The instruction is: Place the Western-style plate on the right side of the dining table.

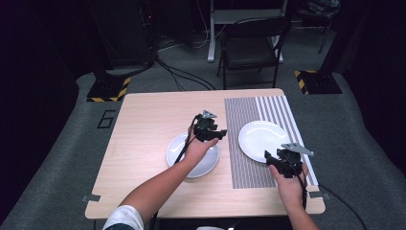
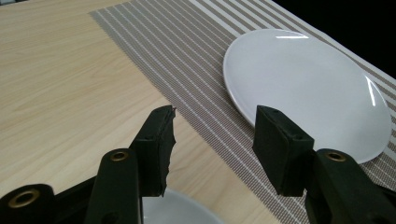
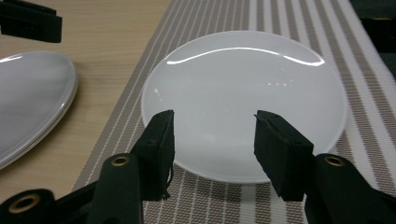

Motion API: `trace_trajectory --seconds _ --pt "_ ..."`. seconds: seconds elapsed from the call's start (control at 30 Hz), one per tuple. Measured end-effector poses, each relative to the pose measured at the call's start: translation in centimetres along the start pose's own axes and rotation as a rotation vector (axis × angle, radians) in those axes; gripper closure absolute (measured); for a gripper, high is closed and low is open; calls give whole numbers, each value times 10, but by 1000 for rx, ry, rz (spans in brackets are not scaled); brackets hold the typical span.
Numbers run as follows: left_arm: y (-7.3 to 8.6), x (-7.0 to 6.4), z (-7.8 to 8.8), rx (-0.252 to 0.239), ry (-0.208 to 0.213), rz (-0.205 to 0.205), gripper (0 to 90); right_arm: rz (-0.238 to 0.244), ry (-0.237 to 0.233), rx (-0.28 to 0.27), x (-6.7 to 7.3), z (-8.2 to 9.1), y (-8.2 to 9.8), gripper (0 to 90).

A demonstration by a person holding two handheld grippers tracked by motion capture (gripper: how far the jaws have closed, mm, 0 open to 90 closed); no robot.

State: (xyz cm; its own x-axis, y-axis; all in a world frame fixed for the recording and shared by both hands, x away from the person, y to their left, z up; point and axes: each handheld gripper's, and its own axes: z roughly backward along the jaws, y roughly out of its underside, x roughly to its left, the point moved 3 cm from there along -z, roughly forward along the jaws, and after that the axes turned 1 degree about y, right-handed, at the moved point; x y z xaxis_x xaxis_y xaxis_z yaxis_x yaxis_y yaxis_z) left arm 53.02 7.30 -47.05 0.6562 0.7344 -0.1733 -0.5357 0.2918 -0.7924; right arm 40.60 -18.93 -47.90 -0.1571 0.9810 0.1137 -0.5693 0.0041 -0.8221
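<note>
I see a light wood tabletop [image 1: 143, 124] from above, w/ a grey striped placemat [image 1: 249, 143] covering its right part. Two white plates sit on it. The left plate [image 1: 178, 149] lies on bare wood near the centre; the right plate [image 1: 256, 136] lies on the placemat, at approx. 3 o'clock from the left plate and apart from it.

My left claw [image 1: 221, 134] hovers over the left plate's rim at approx. 1 o'clock, pointing toward 3 o'clock, i.e. toward the placemat. In the left gripper view its jaws stand part-way apart w/ nothing between the pads: just wood and the placemat's edge beyond them, the right plate farther off at approx. 2 o'clock, and a sliver of the left plate at the bottom edge.

My right claw [image 1: 269, 157] sits at approx. 5 o'clock of the right plate, just at its near rim. In the right gripper view its jaws are also part-way apart and empty; the right plate's near rim shows in the gap, w/ no pad touching it. The left plate shows at approx. 9 o'clock there.
</note>
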Motion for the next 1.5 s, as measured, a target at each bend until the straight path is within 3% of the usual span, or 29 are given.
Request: trace_trajectory --seconds 0.13,0.5,0.73,0.93,1.07,1.27,1.37,1.43,1.5 --pt "9 11 11 9 -14 3 475 21 -59 8 13 -3 4 475" --pt "38 42 44 -1 -93 11 474 118 -161 50 40 -9 13 469" --pt "61 64 67 -2 -140 62 459 171 -233 79 55 -11 20 464" --pt "78 84 88 3 -194 79 452 207 -258 95 66 -12 25 457" --pt "89 96 100 15 -221 88 450 235 -299 94 72 -14 30 457" --pt "106 109 111 9 -244 137 444 283 -339 115 80 -19 37 449" --pt "113 115 113 44 -268 129 441 300 -351 109 85 -22 41 450" --pt "116 116 115 23 -272 126 441 327 -345 98 87 -23 42 449" --pt "121 118 115 34 -288 117 442 348 -356 100 91 -24 44 446"
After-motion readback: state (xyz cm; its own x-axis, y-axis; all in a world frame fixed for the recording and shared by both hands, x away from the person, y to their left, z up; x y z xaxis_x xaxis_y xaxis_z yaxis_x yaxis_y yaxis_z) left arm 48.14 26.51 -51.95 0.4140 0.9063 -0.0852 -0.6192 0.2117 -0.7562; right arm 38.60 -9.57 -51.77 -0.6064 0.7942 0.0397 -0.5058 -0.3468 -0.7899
